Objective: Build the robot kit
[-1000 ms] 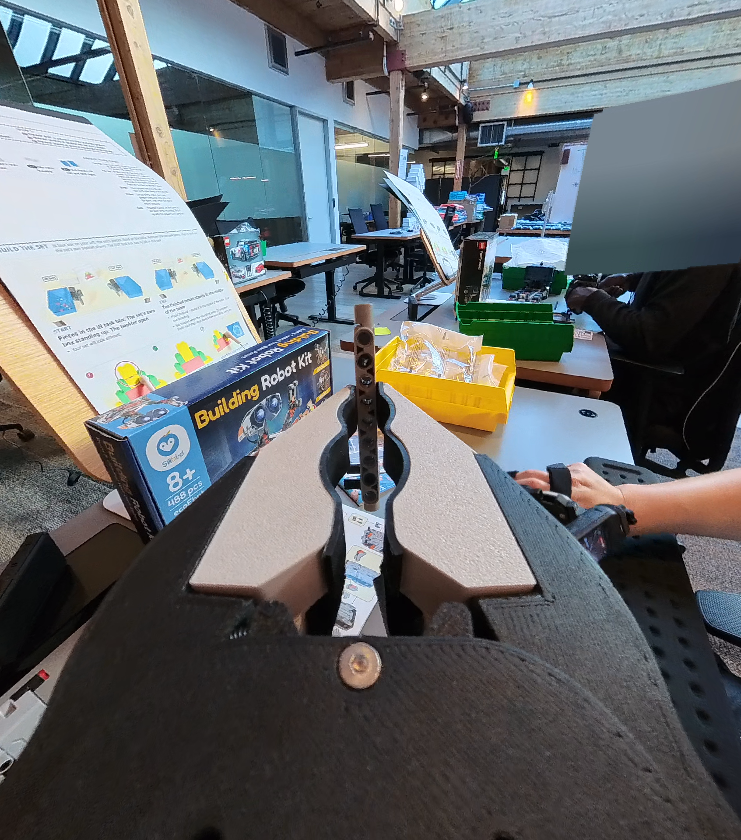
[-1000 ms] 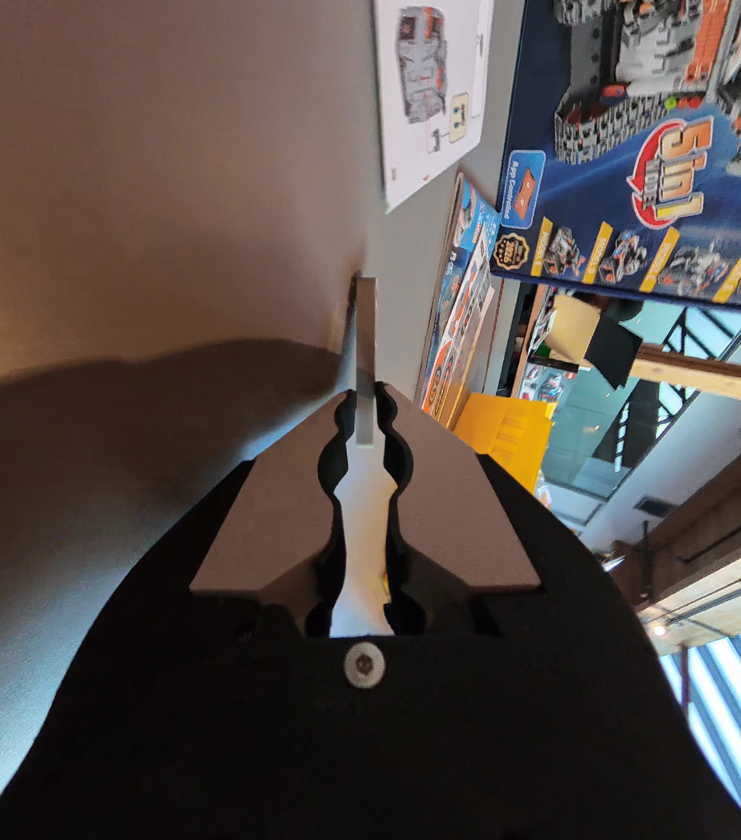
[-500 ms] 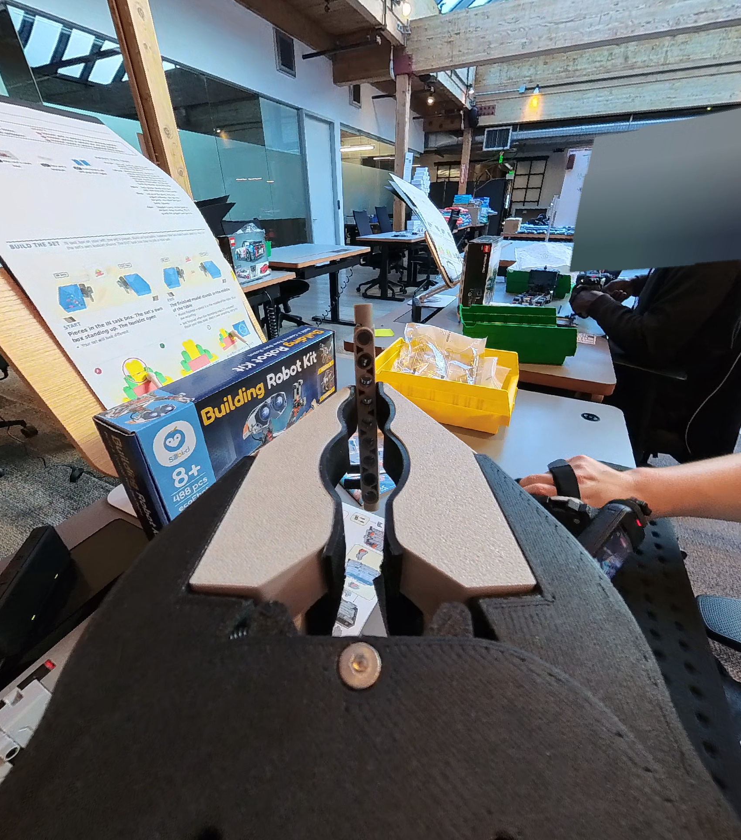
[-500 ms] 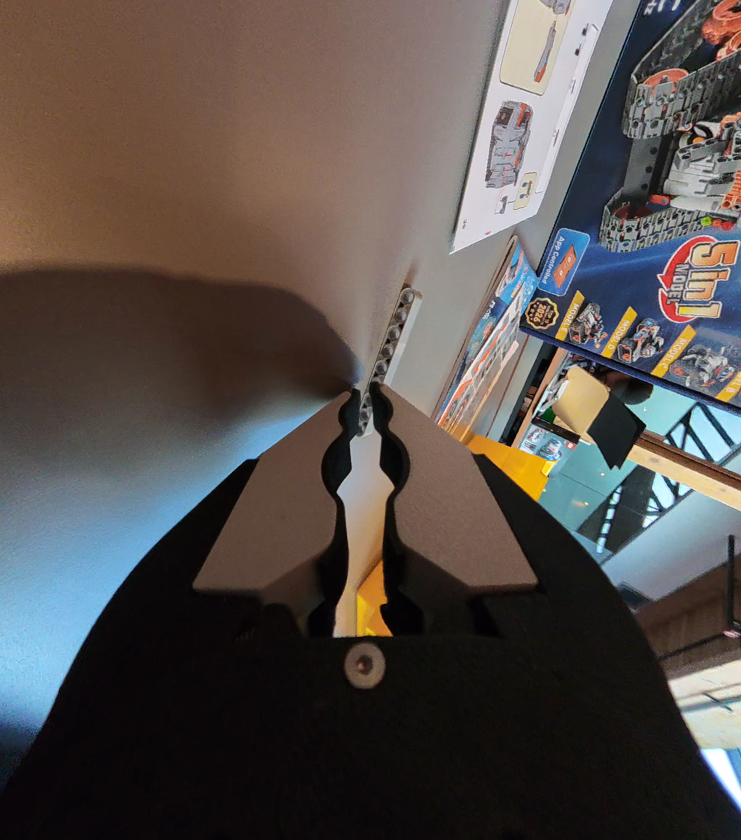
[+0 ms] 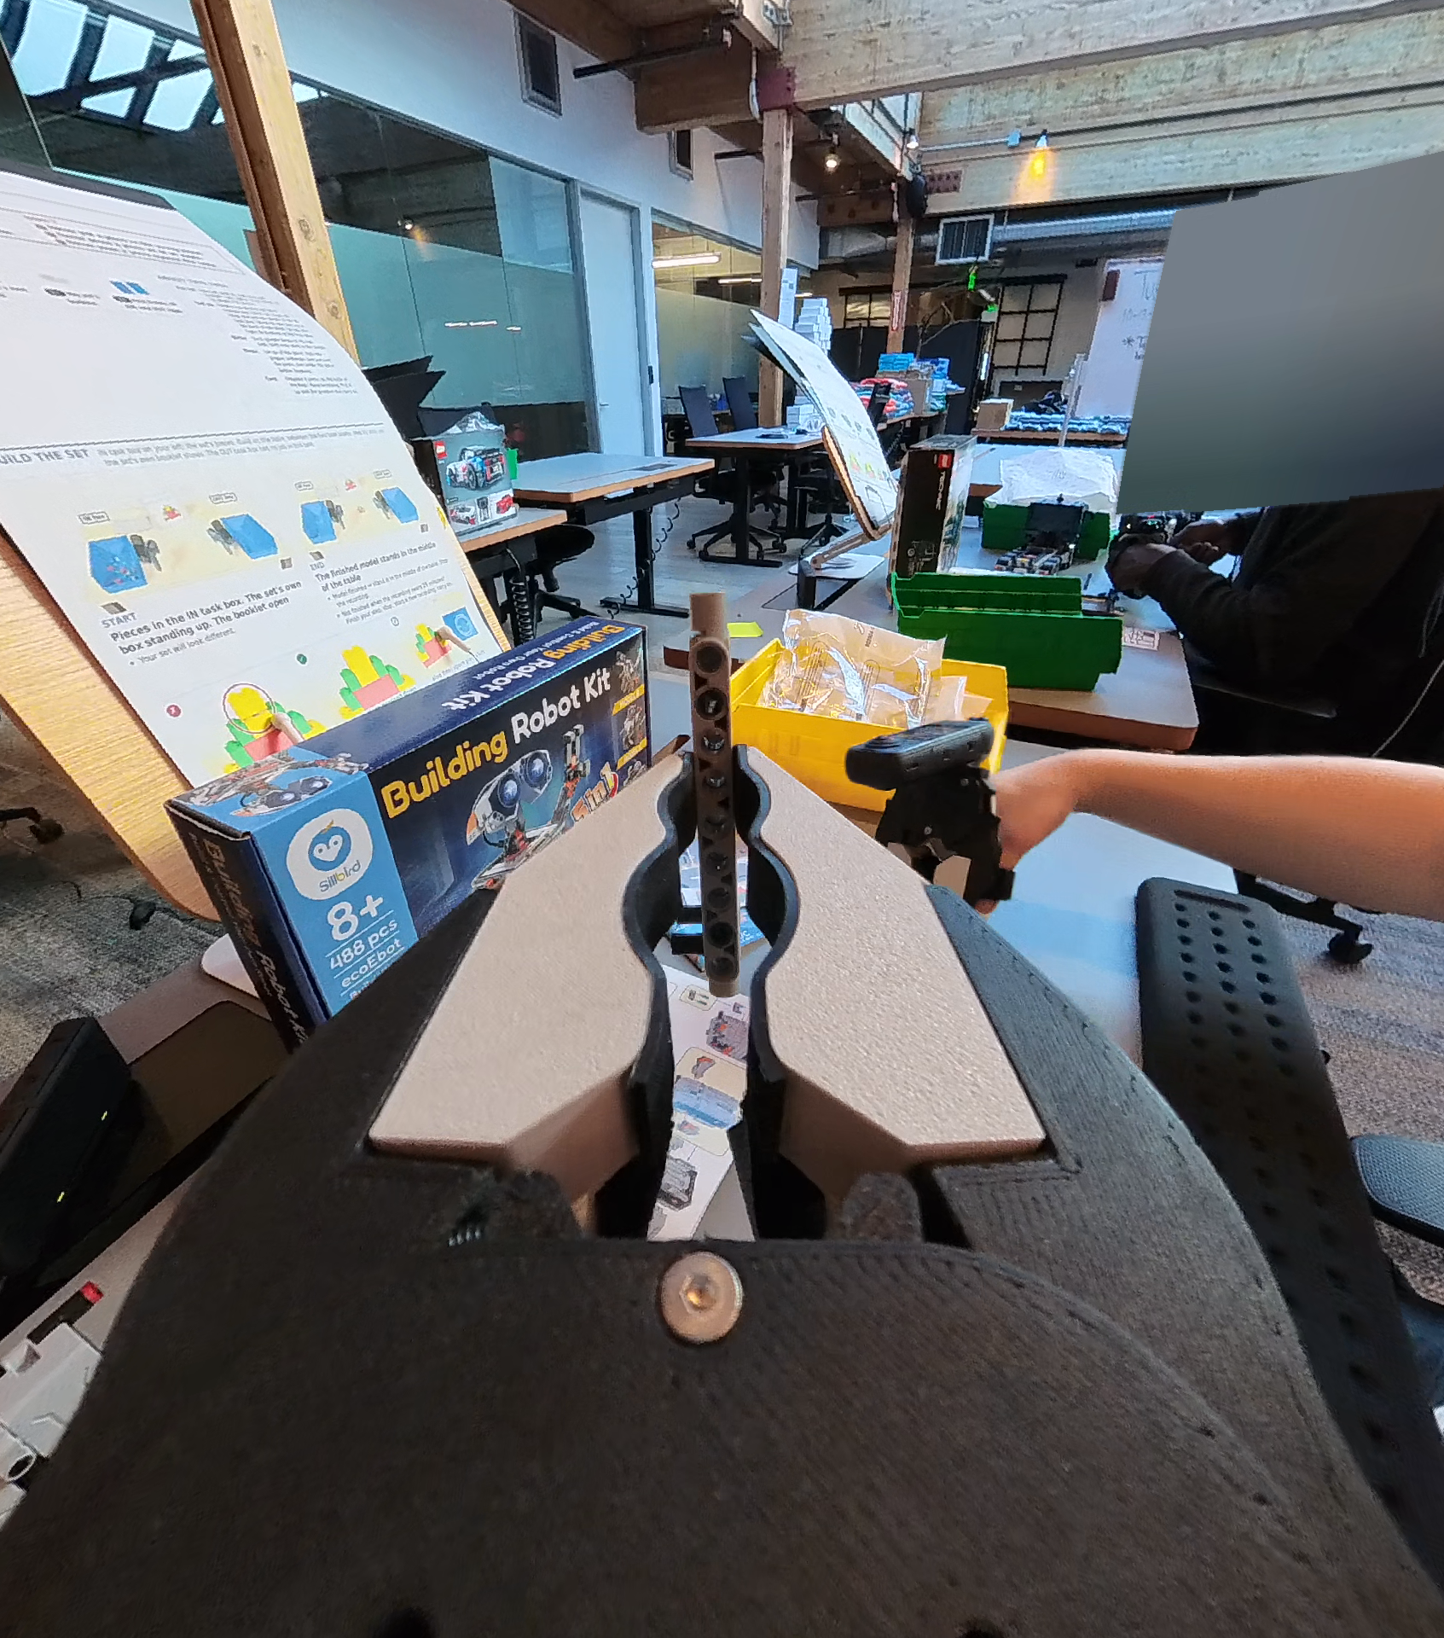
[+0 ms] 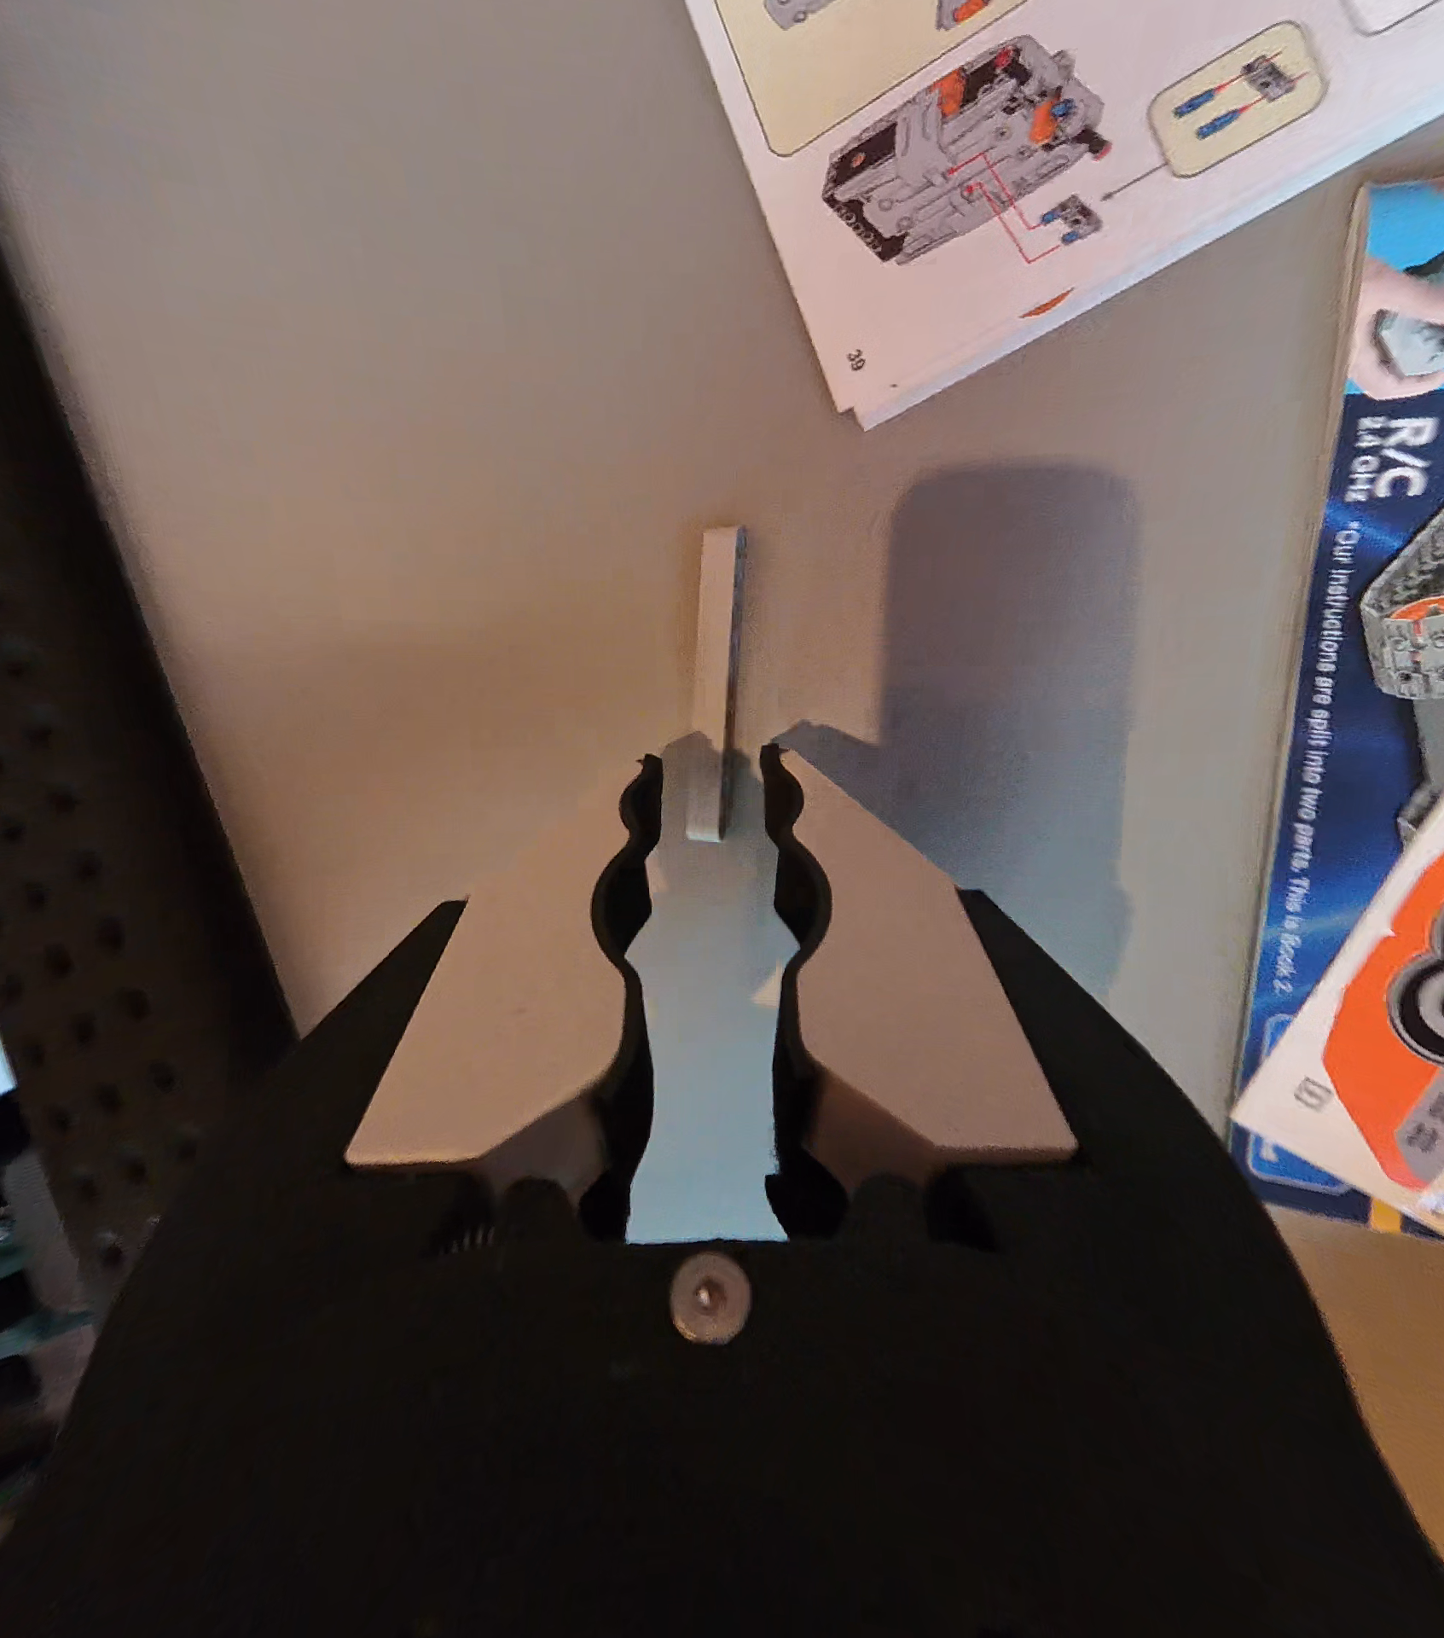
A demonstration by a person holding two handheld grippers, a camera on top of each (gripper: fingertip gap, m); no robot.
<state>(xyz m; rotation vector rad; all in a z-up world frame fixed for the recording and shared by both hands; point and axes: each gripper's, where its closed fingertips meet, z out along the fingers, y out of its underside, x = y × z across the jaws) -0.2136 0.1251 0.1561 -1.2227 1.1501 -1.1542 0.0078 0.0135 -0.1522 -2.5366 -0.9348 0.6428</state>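
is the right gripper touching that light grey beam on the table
Apart. In the right wrist view the right gripper stands open, and table shows on both sides of the light grey beam between the fingertips.

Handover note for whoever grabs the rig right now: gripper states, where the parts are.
Left gripper: shut on the dark holed beam, held upright above the table, blue kit box standing to its left, yellow bin of bagged parts beyond.
Right gripper: open, fingertips either side of the light grey beam, which is not clamped, over the table. Instruction booklet lies beyond it.
No joined parts visible.
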